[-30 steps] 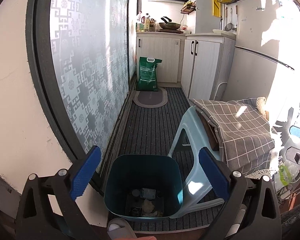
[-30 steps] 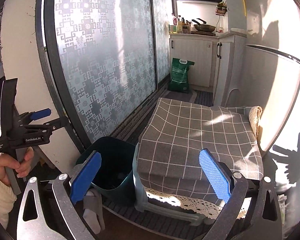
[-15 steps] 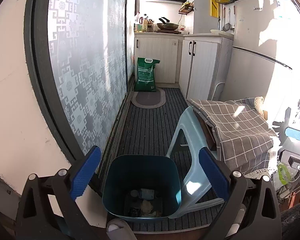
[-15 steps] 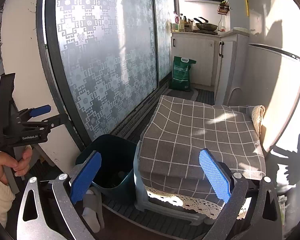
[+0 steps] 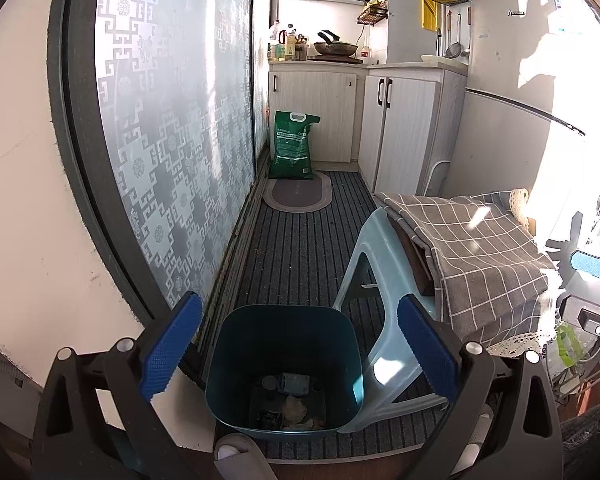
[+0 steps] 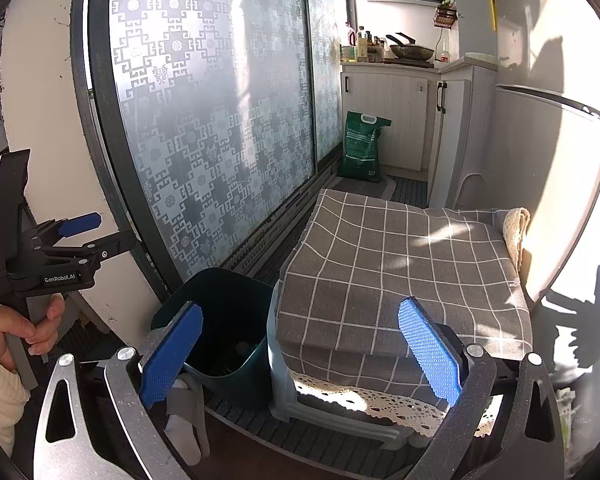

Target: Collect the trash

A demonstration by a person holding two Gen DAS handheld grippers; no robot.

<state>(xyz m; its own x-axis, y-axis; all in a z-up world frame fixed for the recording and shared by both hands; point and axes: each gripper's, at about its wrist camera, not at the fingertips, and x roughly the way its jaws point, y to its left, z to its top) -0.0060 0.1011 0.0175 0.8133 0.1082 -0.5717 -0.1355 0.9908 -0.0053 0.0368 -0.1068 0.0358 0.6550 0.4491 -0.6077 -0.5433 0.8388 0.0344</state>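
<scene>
A dark teal trash bin (image 5: 284, 368) stands on the striped floor mat, with several bits of trash (image 5: 296, 408) at its bottom. My left gripper (image 5: 296, 350) hovers open above and just in front of the bin, holding nothing. In the right wrist view the same bin (image 6: 224, 320) sits at the lower left beside a stool. My right gripper (image 6: 300, 354) is open and empty, aimed at the stool's grey checked cloth (image 6: 400, 280). A hand holds the left gripper's body (image 6: 48, 256) at the far left there.
A pale blue plastic stool (image 5: 384, 320) stands right of the bin. A frosted sliding door (image 5: 172, 128) runs along the left. A green bag (image 5: 294, 146) and oval mat (image 5: 298, 196) lie ahead by white cabinets (image 5: 404, 120). A slipper toe (image 5: 236, 454) shows at the bottom.
Both views have shifted only slightly: the left gripper has drifted a little, so the bin sits slightly more left in view. Both grippers stay open and empty.
</scene>
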